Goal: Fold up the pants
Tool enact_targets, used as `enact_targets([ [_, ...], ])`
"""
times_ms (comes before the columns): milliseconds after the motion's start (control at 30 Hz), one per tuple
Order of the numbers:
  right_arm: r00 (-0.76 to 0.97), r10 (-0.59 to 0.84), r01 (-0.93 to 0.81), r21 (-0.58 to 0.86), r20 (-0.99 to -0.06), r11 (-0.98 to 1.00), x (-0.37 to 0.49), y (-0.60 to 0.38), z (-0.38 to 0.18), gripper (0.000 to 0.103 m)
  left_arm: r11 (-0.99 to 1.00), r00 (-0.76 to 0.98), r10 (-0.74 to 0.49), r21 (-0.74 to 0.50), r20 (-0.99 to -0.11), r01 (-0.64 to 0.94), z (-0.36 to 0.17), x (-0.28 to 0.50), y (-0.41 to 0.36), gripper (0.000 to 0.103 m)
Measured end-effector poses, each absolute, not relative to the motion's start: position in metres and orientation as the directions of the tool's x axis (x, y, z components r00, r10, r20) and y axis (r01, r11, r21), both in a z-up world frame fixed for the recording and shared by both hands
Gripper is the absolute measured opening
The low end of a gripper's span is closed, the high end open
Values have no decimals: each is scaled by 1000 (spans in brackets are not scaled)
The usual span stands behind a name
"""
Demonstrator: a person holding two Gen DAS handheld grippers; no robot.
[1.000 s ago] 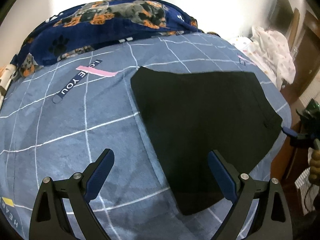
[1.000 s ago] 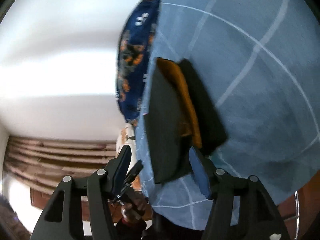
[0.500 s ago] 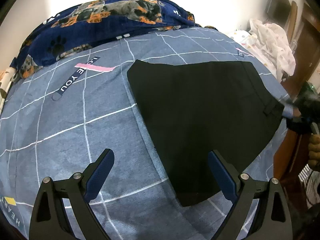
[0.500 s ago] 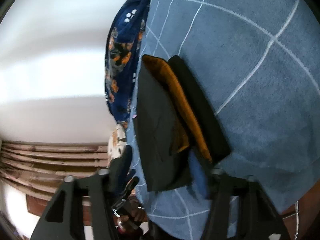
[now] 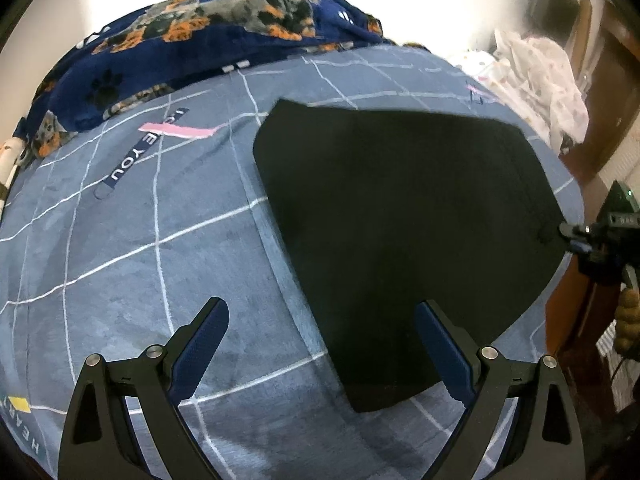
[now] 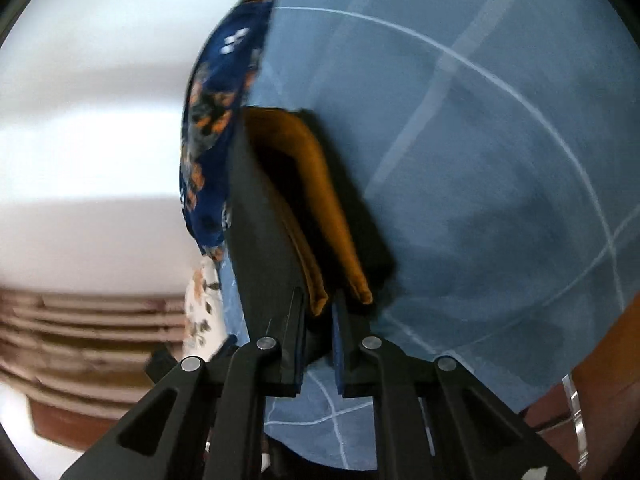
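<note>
Two tongs in play, ordered left to right as the left wrist view lays them out. Left tongs point(image 5: 320, 344) hang with jaws spread wide and nothing between them, one finger over bare quilt, the other over the near corner of the pants point(image 5: 400, 240). Pants are black, lying flat on the blue checked quilt of the bed point(image 5: 120, 260), already doubled, near the bed's right edge. At far right of that view the right tongs point(image 5: 570, 236) meet the cloth's edge. Right wrist view shows more: right tongs point(image 6: 318, 312) have just been closing and now pinch the pants point(image 6: 264, 240) at their edge, top layer lifted so an orange-brown lining point(image 6: 320, 208) shows between layers; the left view gives only a plain black sheet. Left view alone gives the whole outline and the dog-print blanket point(image 5: 200, 40) beyond. Judgement: cloth is soft, light and limp, will sag and drag, layers may slip apart; best taken at corners or the thicker hemmed edge, all layers together.
</note>
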State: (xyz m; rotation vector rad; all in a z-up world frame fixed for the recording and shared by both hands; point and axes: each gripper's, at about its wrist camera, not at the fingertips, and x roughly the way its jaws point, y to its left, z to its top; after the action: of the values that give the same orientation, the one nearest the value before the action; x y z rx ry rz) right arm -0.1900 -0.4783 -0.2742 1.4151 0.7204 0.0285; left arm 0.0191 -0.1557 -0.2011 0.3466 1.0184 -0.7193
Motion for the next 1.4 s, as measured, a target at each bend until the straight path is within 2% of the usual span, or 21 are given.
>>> enact_targets([
  [200,800,437,377,911,-411,166,-189,-483,-271,14,725,305,-367,-65,-879,686,-212,21,-157,94],
  [333,798,421,389,902,-431,186,-190,-482,-265,16,727,305,-367,-67,-878,683,-212,21,-157,94],
  [433,816,389,386,905,-426,181,-197,-486,-258,28,727,302,-366,-69,-880,683,-212,22,-156,94],
  [500,820,361,395,896,-444,203,-201,-489,-252,42,727,303,-366,-67,-880,683,-212,22,-157,94],
  [533,821,350,401,892,-451,209,-203,-490,-249,53,727,302,-366,-68,-880,684,-212,22,-157,94],
  [567,824,344,401,892,-450,207,-205,-491,-249,56,727,302,-366,-68,-880,684,-212,22,-157,94],
  [867,793,415,416,894,-447,168,-197,-481,-258,55,733,296,-364,-75,-883,676,-213,23,-155,94],
  [900,788,417,417,891,-452,177,-196,-478,-256,52,735,295,-364,-78,-884,674,-213,24,-155,94],
  [967,773,414,436,877,-480,204,-191,-475,-254,39,738,296,-364,-79,-883,671,-213,24,-154,94],
  [1067,758,407,458,860,-509,224,-185,-474,-255,25,738,294,-363,-81,-884,669,-214,24,-153,94],
  [1167,758,394,454,854,-520,252,-179,-472,-251,22,740,296,-362,-80,-884,668,-214,25,-152,94],
  [1267,778,384,420,867,-496,270,-166,-476,-241,20,750,307,-356,-74,-882,658,-212,28,-151,94],
  [1333,808,380,359,888,-450,287,-161,-477,-228,19,759,315,-358,-77,-879,647,-210,30,-148,94],
  [1400,811,366,349,879,-457,325,-159,-478,-226,19,765,310,-363,-91,-879,637,-212,34,-145,94],
])
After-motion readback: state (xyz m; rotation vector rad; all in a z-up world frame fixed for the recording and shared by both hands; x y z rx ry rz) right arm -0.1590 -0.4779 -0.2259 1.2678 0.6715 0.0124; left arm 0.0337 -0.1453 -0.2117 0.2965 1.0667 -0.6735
